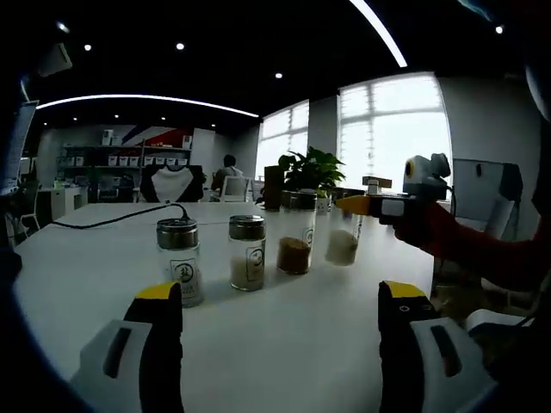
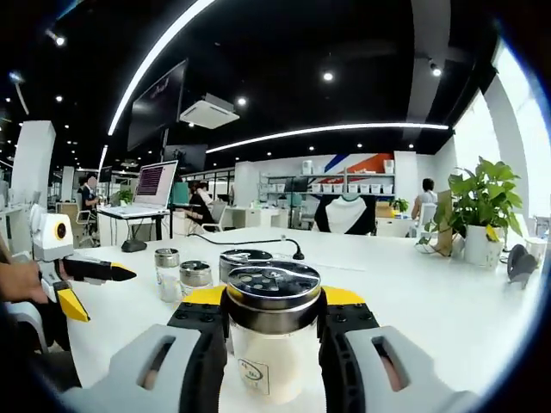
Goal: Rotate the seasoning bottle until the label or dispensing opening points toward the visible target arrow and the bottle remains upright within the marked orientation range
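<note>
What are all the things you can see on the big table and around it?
Seasoning bottles: four, clear glass with silver lids, in a row on the table; one holds brown powder, the others pale contents.
Table: one, white, under everything.
Cable: one, black, lying across the table behind the bottles.
Plant: one, green, in a white pot on the table's far side.
Laptop: one, open, on a desk in the background.
Shelves: white, with boxes, along the back wall.
People: a few, seated far off.
Left gripper: black and yellow, open, in front of the row.
Right gripper: black and yellow, shut on the end bottle.
</note>
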